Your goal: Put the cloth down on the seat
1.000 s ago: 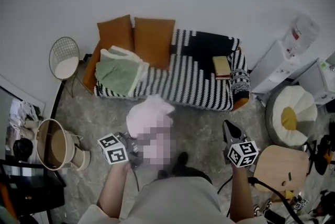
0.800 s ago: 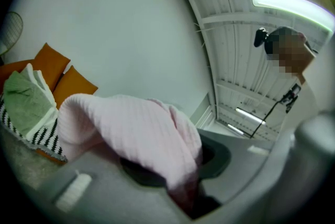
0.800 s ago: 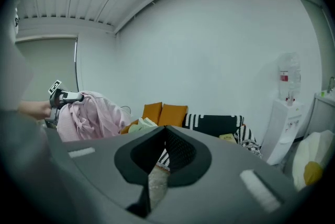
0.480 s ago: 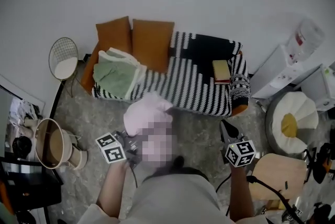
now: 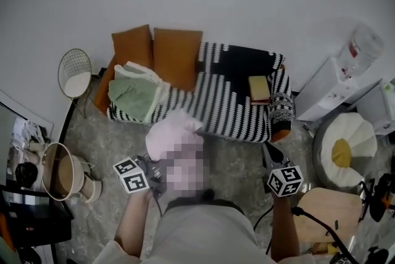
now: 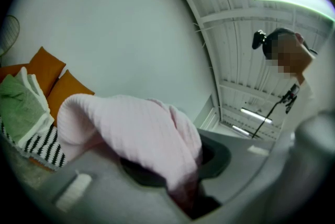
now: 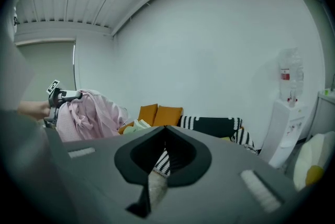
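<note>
Right now the left gripper (image 5: 152, 169) has its jaws pinched narrow on a fold of the pink cloth (image 5: 173, 133), which bunches up over them and hangs forward, resting on nothing yet. The right gripper (image 5: 270, 150) carries nothing; its jaws are drawn together, with only carpet showing through the slit. Straight ahead of the left jaws, just past the cloth's far edge, lies the seat (image 5: 228, 102) under a black-and-white striped cover, its long side running across the person's front. A folded green towel (image 5: 133, 93) and orange cushions (image 5: 178, 56) fill its left end, so the bare stripes slightly rightward look the likelier landing spot, nearer the left hand.
</note>
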Demonstrator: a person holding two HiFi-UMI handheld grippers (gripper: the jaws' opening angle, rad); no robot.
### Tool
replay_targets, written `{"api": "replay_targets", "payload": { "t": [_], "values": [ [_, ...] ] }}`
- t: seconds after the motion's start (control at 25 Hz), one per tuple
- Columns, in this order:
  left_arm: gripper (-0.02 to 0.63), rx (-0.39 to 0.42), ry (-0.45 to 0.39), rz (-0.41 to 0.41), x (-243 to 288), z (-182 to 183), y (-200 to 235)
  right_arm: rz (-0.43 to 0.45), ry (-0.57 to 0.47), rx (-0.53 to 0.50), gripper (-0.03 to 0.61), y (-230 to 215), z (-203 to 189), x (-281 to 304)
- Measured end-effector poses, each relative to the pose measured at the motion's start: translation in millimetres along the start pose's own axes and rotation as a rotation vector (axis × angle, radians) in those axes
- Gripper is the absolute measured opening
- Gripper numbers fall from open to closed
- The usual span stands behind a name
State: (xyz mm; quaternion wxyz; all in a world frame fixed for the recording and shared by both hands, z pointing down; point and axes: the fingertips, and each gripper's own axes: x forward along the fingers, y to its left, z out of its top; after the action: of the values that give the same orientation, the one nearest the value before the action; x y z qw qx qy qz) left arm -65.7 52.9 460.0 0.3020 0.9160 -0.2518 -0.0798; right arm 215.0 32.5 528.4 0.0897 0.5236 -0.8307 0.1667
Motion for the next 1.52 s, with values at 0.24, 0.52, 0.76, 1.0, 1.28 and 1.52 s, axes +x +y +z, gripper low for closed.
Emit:
{"api": "replay_targets", "payload": {
  "t": [0.24, 0.52, 0.76, 1.0, 1.28, 1.52],
  "values": [
    [0.092, 0.020, -0.023, 0.012, 21.4, 4.2, -3.5, 0.005, -0.005, 0.001, -0.002, -20.4, 2.6, -2.5],
    [0.092, 0.048, -0.063, 0.033, 36.8, 17.3, -3.0, -0.005, -0.013, 0.018, -0.002, -37.8, 6.6, 2.4],
    [0.092, 0.069, -0.060, 0.048, 47.6, 28.8, 10.0, -0.030, -0.022, 0.047, -0.002, -48.4, 11.0, 13.3],
    [0.092, 0.064, -0.031, 0.021, 61.9, 41.9, 31.8, -0.055, -0.018, 0.051, -0.002, -55.4, 18.9, 32.6],
    [0.092, 0.072, -0.004, 0.004, 79.0, 62.6, 68.9, -0.076, -0.006, 0.044, 0.000, -58.4, 28.8, 71.7],
    [0.092, 0.078, 0.036, -0.024, 95.9, 85.1, 105.8, -0.123, 0.004, 0.074, -0.002, -66.2, 38.9, 105.9]
  ]
}}
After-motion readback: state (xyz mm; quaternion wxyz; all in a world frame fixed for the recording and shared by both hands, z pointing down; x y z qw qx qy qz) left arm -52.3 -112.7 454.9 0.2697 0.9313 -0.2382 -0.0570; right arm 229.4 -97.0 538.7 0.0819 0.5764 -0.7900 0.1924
